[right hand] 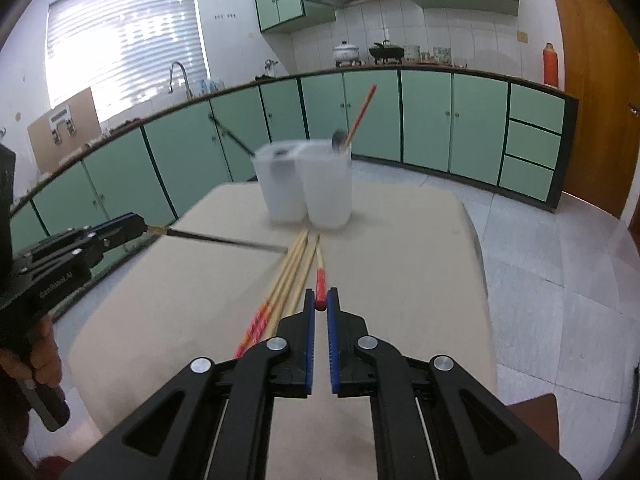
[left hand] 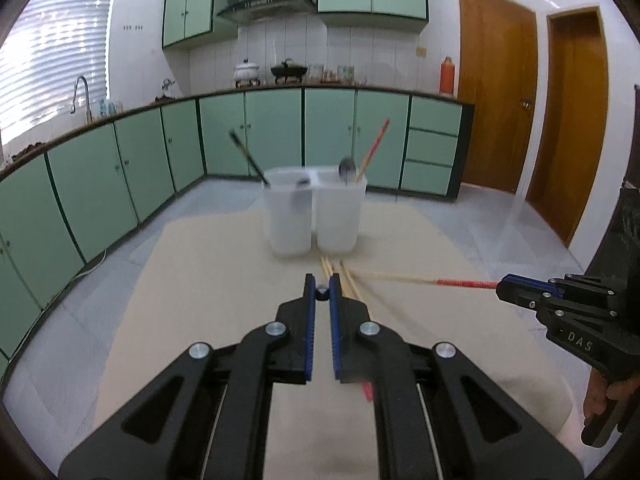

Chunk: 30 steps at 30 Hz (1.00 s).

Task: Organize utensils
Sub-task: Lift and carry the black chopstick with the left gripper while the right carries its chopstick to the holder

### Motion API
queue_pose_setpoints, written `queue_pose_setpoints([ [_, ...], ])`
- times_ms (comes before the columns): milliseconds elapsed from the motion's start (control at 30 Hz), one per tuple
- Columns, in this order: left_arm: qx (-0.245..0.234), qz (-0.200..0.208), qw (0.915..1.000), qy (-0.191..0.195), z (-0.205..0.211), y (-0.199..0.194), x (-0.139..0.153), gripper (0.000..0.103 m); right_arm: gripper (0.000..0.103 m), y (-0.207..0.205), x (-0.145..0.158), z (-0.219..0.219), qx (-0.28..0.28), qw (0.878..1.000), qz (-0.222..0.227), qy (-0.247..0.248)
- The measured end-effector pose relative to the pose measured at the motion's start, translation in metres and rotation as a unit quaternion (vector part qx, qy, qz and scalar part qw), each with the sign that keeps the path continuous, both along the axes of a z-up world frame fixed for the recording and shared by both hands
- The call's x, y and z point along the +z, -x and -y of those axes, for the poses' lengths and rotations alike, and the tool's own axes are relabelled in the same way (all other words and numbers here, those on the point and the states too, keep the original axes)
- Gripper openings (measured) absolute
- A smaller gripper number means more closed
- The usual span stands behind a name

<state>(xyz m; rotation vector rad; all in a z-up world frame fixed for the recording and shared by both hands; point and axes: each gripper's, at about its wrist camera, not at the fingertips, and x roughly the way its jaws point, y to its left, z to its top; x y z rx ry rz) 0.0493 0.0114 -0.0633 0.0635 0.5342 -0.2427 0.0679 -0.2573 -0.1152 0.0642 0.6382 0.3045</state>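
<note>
Left gripper (left hand: 322, 293): clenched on the end of a dark chopstick (right hand: 224, 239); the right wrist view shows it running level from the jaws toward the middle of the table (right hand: 420, 240), its far tip over the pile there.
Right gripper (right hand: 320, 305): clenched on the red end of a wooden chopstick (right hand: 319, 264), whose pale tip points toward the holder.
Why held by the ends: gripping at one end likely leaves the rest of each stick free to go tip-first into a compartment.
Holder (left hand: 316, 212): a translucent white tub with two compartments, standing near the far edge of the table.
Left compartment: a dark chopstick leans out to the left; a dark rounded thing at the rim is too blurred to name.
Right compartment: a spoon (left hand: 347, 168) and a red-ended chopstick (left hand: 374, 148) lean against its far wall.
Sorting: dark sticks seem to go left, red-ended ones right, which matches what each gripper carries.
Left on the table: several wooden chopsticks (right hand: 290, 272) lie side by side in front of the holder, red ends toward the near edge.
Progress: partly done, I judge; two sticks in hand, the pile not yet cleared.
</note>
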Motion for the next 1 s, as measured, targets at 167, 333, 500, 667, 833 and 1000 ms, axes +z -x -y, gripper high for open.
queue_pose_setpoints([
  [167,-0.006,0.021,0.9997,0.014,-0.002,-0.01,0.026,0.006,0.006,-0.011,0.035,0.006,0.008,1.0,0.022,-0.009],
  [333,-0.019,0.027,0.9993,0.017,0.001,-0.021,0.04,0.006,0.006,-0.027,0.062,0.005,0.029,0.999,0.029,-0.002],
  [500,-0.03,0.032,0.999,0.014,0.003,-0.029,0.051,0.006,0.006,-0.046,0.08,0.003,0.055,0.998,0.024,0.007],
  [667,-0.035,0.029,0.9987,0.021,0.002,-0.035,0.057,0.006,0.006,-0.059,0.092,-0.001,0.076,0.997,0.016,0.021],
  [833,-0.035,0.028,0.9986,0.029,-0.003,-0.041,0.062,0.006,0.006,-0.066,0.101,-0.004,0.091,0.995,0.017,0.023],
  [1000,-0.034,0.034,0.9982,0.036,-0.006,-0.047,0.071,0.006,0.006,-0.074,0.112,-0.002,0.096,0.995,0.021,0.023],
])
